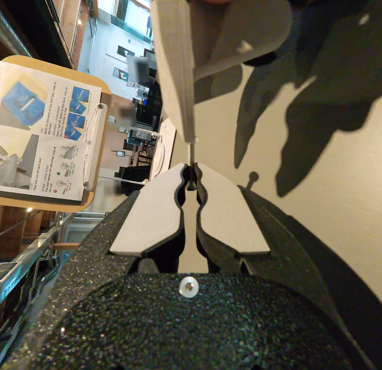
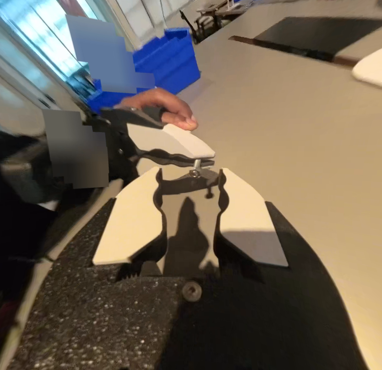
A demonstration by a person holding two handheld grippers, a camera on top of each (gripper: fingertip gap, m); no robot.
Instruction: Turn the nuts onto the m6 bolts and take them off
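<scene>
My left gripper (image 1: 191,166) is shut on a silver M6 bolt (image 1: 190,153) at its fingertips. The bolt head sits between the fingers and the threaded shaft sticks out past the tips. A small nut (image 1: 193,140) sits at the far end of the thread. One grey finger (image 1: 175,70) of my right gripper comes in from above, its tip right beside the nut. In the right wrist view my right gripper (image 2: 190,170) is open, its fingers wide apart. The nut (image 2: 194,173) and bolt (image 2: 197,163) sit just beyond the gap, held by the left gripper.
Both grippers hover over a beige table (image 2: 289,153). A person's hand (image 2: 175,110) holds the left gripper. Blue bins (image 2: 165,60) stand at the table's far left edge. A dark mat (image 2: 310,35) and a white pad (image 2: 368,70) lie far right. A wooden board with an instruction sheet (image 1: 47,132) stands behind. Less than 4 cm separates the two grippers' tips.
</scene>
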